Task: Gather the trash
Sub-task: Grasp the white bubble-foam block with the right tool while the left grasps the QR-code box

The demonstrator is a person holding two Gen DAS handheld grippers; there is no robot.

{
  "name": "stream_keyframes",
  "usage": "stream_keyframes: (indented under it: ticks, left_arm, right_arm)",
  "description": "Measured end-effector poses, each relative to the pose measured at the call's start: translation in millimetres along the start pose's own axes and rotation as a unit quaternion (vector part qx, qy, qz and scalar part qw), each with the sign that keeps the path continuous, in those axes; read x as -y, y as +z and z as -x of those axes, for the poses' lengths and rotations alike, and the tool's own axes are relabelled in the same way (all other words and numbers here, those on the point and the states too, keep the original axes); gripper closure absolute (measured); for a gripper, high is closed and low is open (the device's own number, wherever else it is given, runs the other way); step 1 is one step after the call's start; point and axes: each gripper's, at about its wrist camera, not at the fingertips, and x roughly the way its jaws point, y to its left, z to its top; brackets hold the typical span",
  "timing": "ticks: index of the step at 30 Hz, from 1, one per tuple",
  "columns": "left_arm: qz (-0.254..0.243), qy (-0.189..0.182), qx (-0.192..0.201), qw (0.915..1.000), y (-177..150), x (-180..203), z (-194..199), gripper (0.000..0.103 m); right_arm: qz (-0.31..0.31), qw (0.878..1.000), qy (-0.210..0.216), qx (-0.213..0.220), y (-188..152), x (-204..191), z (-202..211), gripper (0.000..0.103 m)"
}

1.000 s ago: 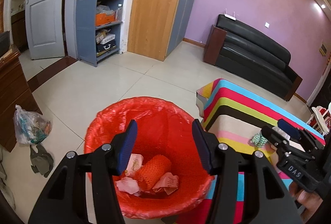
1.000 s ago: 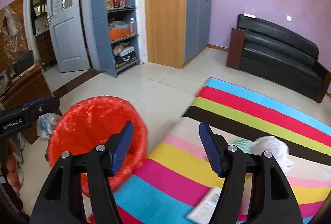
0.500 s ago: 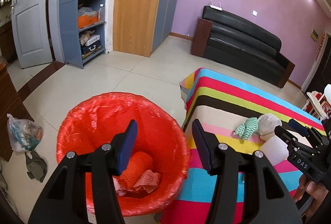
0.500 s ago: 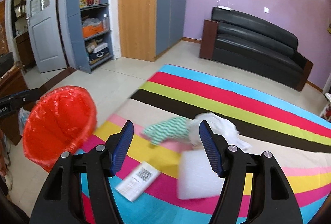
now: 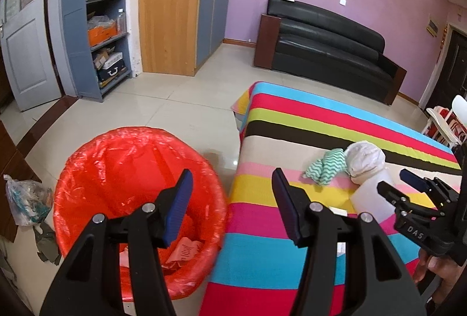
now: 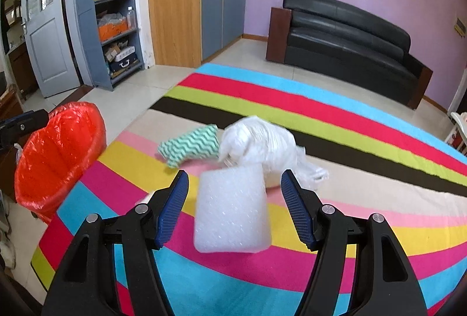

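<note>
striped tabletop (image 6: 364,140), covered in bright bands, fills the right of both views; its near left corner drops to the tiled floor (image 5: 163,111), which lies open toward the sofa (image 5: 327,50) and shelves (image 5: 105,24). red-lined bin (image 5: 116,167) stands on the floor just beside that corner, below tabletop level, with crumpled scraps already in its bottom. on the tabletop, grouped near the middle: a white plastic bag (image 6: 256,140), crumpled, touching a bubble-wrap pad (image 6: 232,211) at its near side; a green zigzag cloth (image 6: 191,145) just left of the bag; a small white slip (image 5: 337,212), mostly hidden, near the pad. right gripper (image 6: 235,205) hovers with jaws wide, the bubble-wrap pad framed between them but neither pad touching it; nothing is held. left gripper (image 5: 232,205) hangs over the gap between bin and tabletop edge, jaws at a moderate spread and empty. step judged in hand: approach to the next piece of trash, the pad. the next move calls for lowering the right gripper so the jaws straddle the pad's sides, then closing; the pad looks soft and light, so it may flex or slide on the cloth. room is free around the pad on its near and right sides; the bag crowds the far edge. the carry to the bin runs leftward past the left gripper.
</note>
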Motion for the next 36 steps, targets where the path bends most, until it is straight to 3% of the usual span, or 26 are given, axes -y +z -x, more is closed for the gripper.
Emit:
stream_keyframes:
  ticks: [9, 11, 13, 22, 36]
  left_arm:
    - [-0.018, -0.01, -0.01, 0.9997, -4.3, 23.4, -10.6, 0.049]
    - [-0.023, -0.012, -0.011, 0.9996, -6.1, 28.1, -12.6, 0.049]
    - [-0.026, -0.013, -0.013, 0.9995, -7.0, 31.1, -13.7, 0.048]
    - [-0.038, -0.017, -0.023, 0.9989, -11.1, 45.4, -23.2, 0.049]
    - [-0.099, -0.05, -0.059, 0.992, -39.2, 102.4, -42.9, 0.049]
  right_arm:
    - [0.002, 1.0, 0.006, -0.025, -8.7, 3.4, -11.9, 0.04]
    - [0.003, 1.0, 0.008, -0.029, -10.5, 4.8, -13.0, 0.044]
    - [0.004, 0.999, 0.014, -0.029, -11.2, 6.1, -11.5, 0.053]
    - [0.002, 1.0, 0.014, -0.023, -10.8, 14.5, -0.4, 0.053]
    - [-0.027, 1.0, -0.001, -0.002, -6.5, 49.4, 20.1, 0.053]
